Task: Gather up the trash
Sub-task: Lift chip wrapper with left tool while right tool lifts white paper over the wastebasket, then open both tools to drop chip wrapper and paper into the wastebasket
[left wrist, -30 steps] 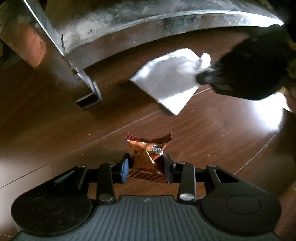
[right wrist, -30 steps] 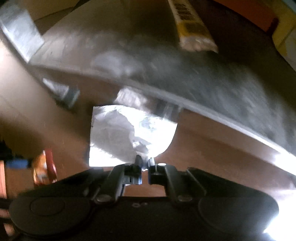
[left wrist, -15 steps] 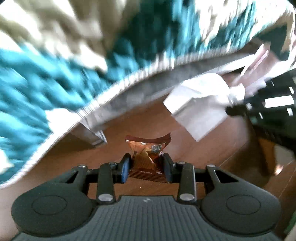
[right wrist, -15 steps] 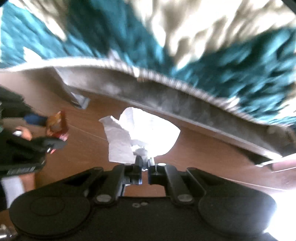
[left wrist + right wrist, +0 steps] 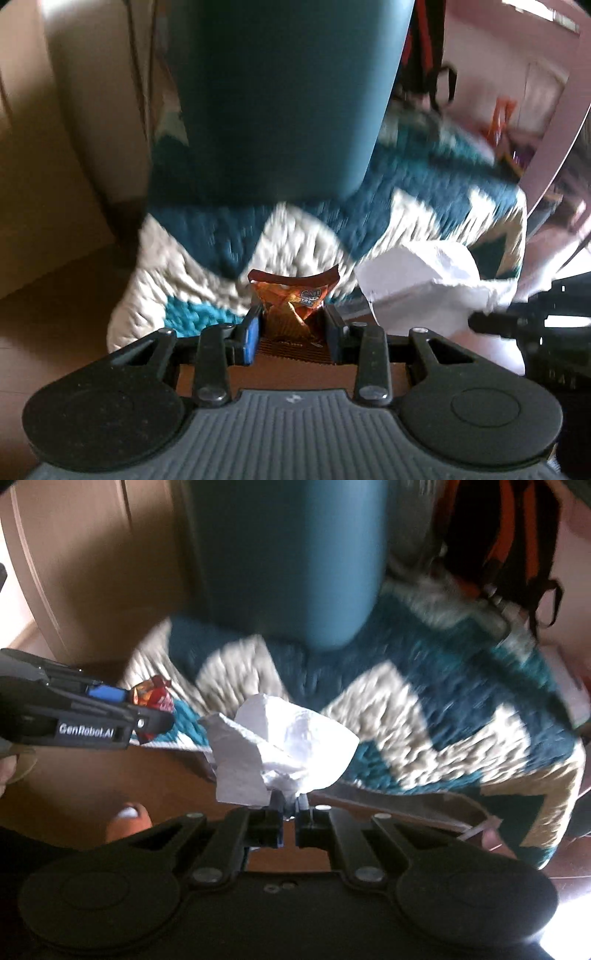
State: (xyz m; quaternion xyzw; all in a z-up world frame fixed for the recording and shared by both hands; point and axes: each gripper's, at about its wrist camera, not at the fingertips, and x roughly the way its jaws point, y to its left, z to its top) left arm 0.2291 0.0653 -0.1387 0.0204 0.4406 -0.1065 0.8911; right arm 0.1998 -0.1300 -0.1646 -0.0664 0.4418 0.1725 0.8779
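My left gripper (image 5: pixel 291 325) is shut on an orange-brown snack wrapper (image 5: pixel 295 302), whose crimped top sticks up above the pads. In the right wrist view the same gripper (image 5: pixel 155 716) reaches in from the left with the wrapper (image 5: pixel 153 698) at its tip. My right gripper (image 5: pixel 290 801) is shut on a corner of a crumpled white paper (image 5: pixel 280 742) that fans out above the fingers. That paper (image 5: pixel 424 280) also hangs at the right of the left wrist view, held by the right gripper (image 5: pixel 476 323). Both grippers hover above a teal and cream knitted blanket (image 5: pixel 443 709).
A tall dark teal bin (image 5: pixel 280 96) stands on the blanket (image 5: pixel 207 266) straight ahead. Beige cabinet panels (image 5: pixel 55 147) rise at the left. A black and orange bag (image 5: pixel 509 539) hangs at the back right. Brown wooden floor (image 5: pixel 92 782) lies below, with a person's foot (image 5: pixel 129 818) on it.
Both grippers have risen from near the floor to above the blanket, each keeping its grip. The metal frame and floor dropped out of view; the teal bin came into view.
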